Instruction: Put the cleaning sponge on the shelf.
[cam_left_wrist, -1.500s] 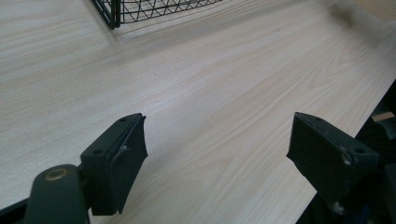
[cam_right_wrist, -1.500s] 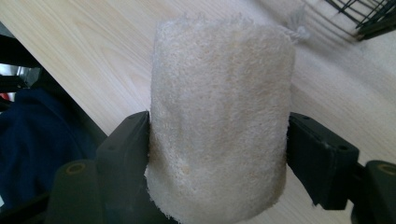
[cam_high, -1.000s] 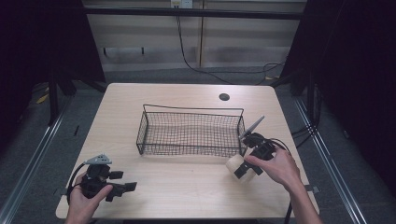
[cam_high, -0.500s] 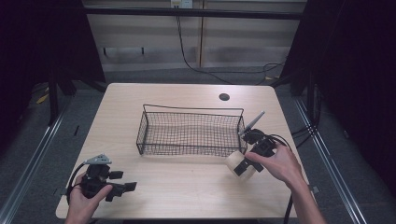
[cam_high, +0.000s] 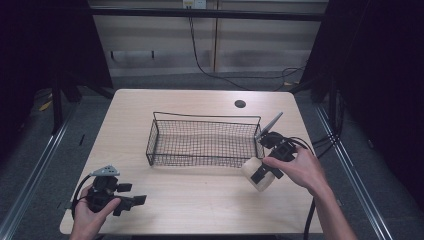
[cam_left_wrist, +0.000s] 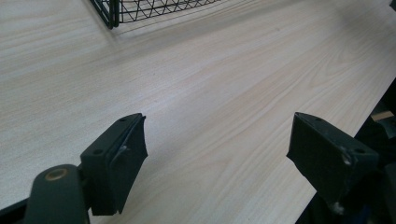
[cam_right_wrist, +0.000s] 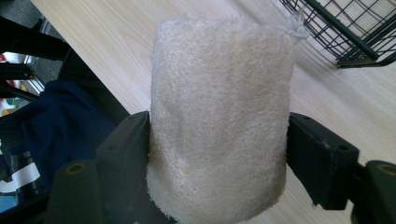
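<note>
A cream, fuzzy rolled towel (cam_right_wrist: 219, 116) sits between the jaws of my right gripper (cam_right_wrist: 217, 154), which is shut on its sides. In the high view the rolled towel (cam_high: 253, 172) is held just above the table at the front right corner of a black wire basket (cam_high: 205, 142), with my right gripper (cam_high: 262, 173) over it. My left gripper (cam_high: 131, 202) rests near the table's front left, open, with bare wood between its jaws (cam_left_wrist: 215, 158).
The wire basket stands mid-table with nothing visible inside; its corner (cam_left_wrist: 109, 14) shows ahead of the left gripper. A round cable hole (cam_high: 240, 104) lies at the back of the table (cam_high: 200, 195). The table's front edge is close to both hands.
My right gripper with the towel has shifted slightly forward and left along the basket's front right corner. The left gripper has stayed put.
</note>
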